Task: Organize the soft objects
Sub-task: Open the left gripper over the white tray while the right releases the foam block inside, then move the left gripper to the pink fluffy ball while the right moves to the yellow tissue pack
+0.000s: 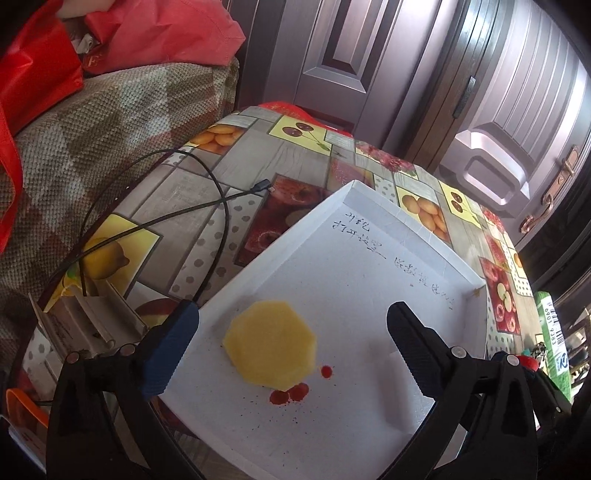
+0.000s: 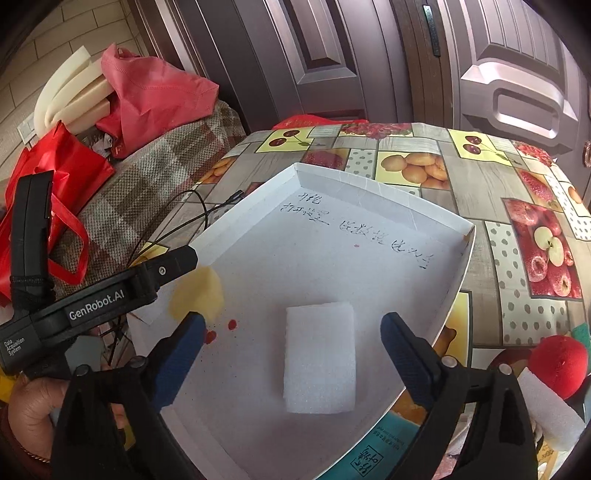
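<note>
A shallow white box [image 1: 369,229] with handwriting and red stains lies on the fruit-patterned table. In it, a flat yellow sponge [image 1: 271,345] rests between the fingers of my left gripper [image 1: 291,317], which is open with its pads clear of the sponge. In the right wrist view a white foam block [image 2: 319,356] lies flat in the box [image 2: 332,266], and my right gripper [image 2: 293,321] stands open around it without touching. The yellow sponge [image 2: 197,295] shows there at the left, partly behind one of the left gripper's fingers [image 2: 177,263].
A black cable [image 1: 221,199] loops on the table left of the box. Red bags [image 1: 166,33] sit on a checked sofa cover [image 1: 92,122]. A red ball [image 2: 557,363] and another white foam piece [image 2: 550,406] lie right of the box. A hand [image 2: 33,413] holds the left gripper.
</note>
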A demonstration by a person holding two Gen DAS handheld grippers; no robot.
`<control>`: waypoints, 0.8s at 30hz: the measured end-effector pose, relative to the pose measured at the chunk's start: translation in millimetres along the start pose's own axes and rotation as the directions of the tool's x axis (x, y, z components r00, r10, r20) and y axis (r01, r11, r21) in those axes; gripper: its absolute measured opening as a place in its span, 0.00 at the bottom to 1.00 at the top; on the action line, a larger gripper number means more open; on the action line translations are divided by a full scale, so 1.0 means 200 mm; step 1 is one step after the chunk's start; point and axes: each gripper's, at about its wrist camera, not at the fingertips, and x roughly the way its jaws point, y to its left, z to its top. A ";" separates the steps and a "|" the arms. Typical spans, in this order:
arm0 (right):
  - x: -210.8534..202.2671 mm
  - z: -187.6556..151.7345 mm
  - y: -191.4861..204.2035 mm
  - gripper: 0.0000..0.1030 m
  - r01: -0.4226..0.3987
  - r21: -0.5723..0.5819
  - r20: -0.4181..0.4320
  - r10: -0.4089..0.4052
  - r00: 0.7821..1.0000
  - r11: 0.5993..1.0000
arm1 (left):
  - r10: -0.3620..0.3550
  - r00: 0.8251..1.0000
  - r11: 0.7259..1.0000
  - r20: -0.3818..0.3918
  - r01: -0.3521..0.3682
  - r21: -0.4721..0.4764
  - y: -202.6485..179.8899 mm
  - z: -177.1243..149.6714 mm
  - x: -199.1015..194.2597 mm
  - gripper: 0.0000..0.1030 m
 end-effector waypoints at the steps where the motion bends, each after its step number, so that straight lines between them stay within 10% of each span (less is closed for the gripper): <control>1: -0.01 -0.01 0.00 1.00 0.010 -0.006 0.005 -0.010 1.000 1.000 | 0.003 1.000 1.000 0.004 -0.003 -0.007 0.01 0.00 -0.01 1.00; 10: -0.16 -0.05 0.02 1.00 0.040 -0.020 0.043 -0.039 0.998 0.999 | 0.039 0.997 0.998 0.063 -0.043 0.054 -0.04 -0.02 -0.18 1.00; 17: -0.54 -0.01 0.04 1.00 0.075 -0.032 0.236 -0.065 0.970 0.997 | 0.001 0.990 0.995 0.139 -0.015 0.097 -0.14 -0.01 -0.42 1.00; 21: -0.84 0.01 0.06 1.00 0.147 -0.047 0.397 -0.117 0.910 0.988 | -0.046 0.981 0.992 0.188 0.023 0.125 -0.20 0.00 -0.58 1.00; 24: -1.09 0.01 0.05 1.00 0.212 0.011 0.539 -0.185 0.822 0.977 | -0.103 0.970 0.986 0.222 0.070 0.150 -0.25 0.00 -0.71 1.00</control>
